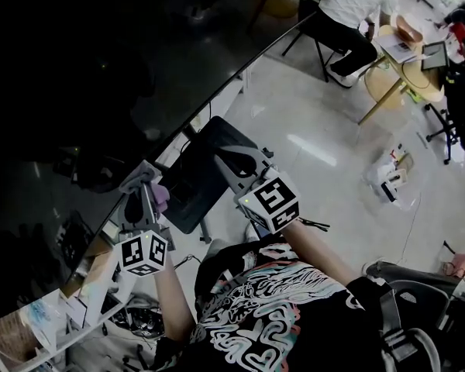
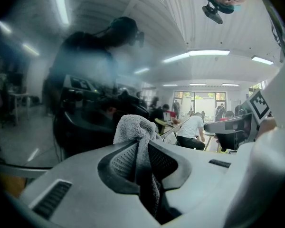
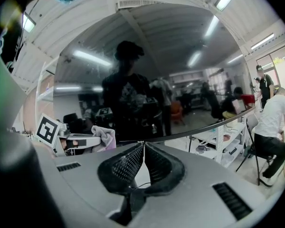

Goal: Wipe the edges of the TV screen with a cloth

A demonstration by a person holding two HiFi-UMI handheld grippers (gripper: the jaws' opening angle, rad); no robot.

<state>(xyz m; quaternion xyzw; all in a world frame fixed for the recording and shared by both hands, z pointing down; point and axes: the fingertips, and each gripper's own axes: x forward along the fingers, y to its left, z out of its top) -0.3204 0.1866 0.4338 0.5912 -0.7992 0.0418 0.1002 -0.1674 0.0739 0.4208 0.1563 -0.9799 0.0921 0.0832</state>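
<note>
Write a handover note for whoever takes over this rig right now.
Left tool: shut on the grey terry cloth, held at the lower edge of the large black TV screen.
Right tool: shut, empty, pointed at the same edge.
Done: cannot tell how much is wiped.
To do: run the cloth along the edges.

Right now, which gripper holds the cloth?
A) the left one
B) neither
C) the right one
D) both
A: the cloth is pinched between the jaws of the left gripper, while the right gripper is shut with nothing in it.
</note>
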